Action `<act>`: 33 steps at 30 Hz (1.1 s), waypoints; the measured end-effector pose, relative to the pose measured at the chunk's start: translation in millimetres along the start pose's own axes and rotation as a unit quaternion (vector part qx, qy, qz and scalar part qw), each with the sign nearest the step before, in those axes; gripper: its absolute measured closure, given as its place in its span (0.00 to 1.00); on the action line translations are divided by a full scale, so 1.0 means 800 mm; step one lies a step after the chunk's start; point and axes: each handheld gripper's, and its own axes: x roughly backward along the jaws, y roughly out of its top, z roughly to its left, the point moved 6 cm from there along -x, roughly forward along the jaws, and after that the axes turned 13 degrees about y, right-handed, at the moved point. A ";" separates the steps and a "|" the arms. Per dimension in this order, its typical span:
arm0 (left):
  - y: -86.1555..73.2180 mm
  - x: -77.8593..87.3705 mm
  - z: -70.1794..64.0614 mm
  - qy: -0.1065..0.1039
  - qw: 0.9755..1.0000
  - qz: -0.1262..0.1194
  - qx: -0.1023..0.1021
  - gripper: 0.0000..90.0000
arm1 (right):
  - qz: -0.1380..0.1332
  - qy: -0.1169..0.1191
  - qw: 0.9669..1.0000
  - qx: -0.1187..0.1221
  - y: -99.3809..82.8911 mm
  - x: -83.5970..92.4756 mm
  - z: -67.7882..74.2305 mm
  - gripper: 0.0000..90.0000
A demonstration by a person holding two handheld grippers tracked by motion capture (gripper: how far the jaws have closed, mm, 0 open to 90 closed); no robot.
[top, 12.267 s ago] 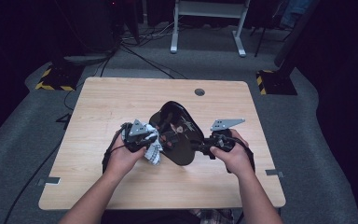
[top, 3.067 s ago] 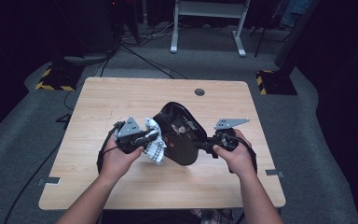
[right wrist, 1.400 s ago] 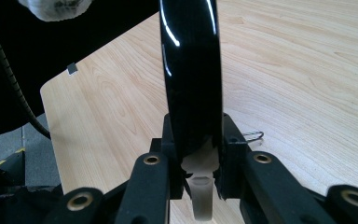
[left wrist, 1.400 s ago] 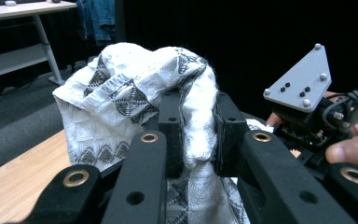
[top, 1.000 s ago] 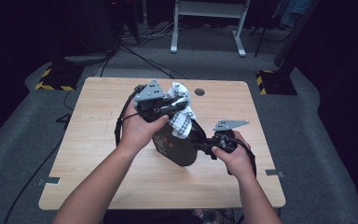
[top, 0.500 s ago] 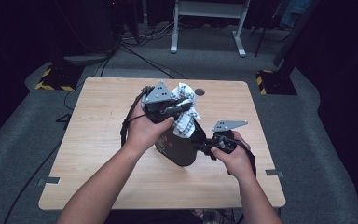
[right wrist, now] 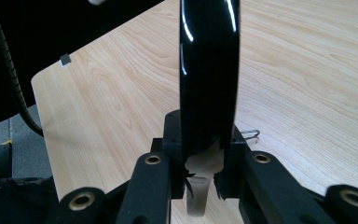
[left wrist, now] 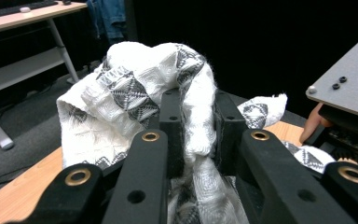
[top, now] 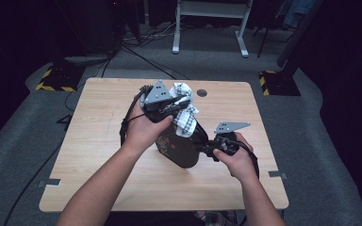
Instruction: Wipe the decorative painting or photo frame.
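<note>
A glossy black plate (top: 176, 147) stands tilted on its edge over the middle of the wooden table (top: 99, 122). My right gripper (top: 206, 149) is shut on its right rim. In the right gripper view the plate (right wrist: 209, 70) rises edge-on from between the two jaws of the right gripper (right wrist: 204, 140). My left gripper (top: 179, 101) is at the plate's far upper edge, shut on a white cloth with a grey pattern (top: 185, 120) that hangs over the plate's face. In the left gripper view the cloth (left wrist: 121, 93) bunches around the left gripper (left wrist: 198, 107).
A round cable hole (top: 201, 93) lies in the table near its far edge. A black cable (top: 125, 127) trails from the left gripper across the table. Beyond the table stand white desk legs (top: 207, 28) and floor cables. Bare tabletop lies left and front.
Since three seconds ago my left gripper has carried the cloth from the plate's left side up to its far edge. Over the last second both hands have stayed put.
</note>
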 end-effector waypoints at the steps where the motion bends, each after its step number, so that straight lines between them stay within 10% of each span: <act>1: 0.000 0.000 0.001 0.000 1.000 -0.001 0.002 0.87 | 0.000 0.000 1.000 0.000 0.000 0.000 0.000 0.87; 33: -0.024 0.001 0.043 0.045 0.998 -0.002 0.035 0.87 | 0.004 0.001 1.000 0.000 -0.002 0.001 0.000 0.87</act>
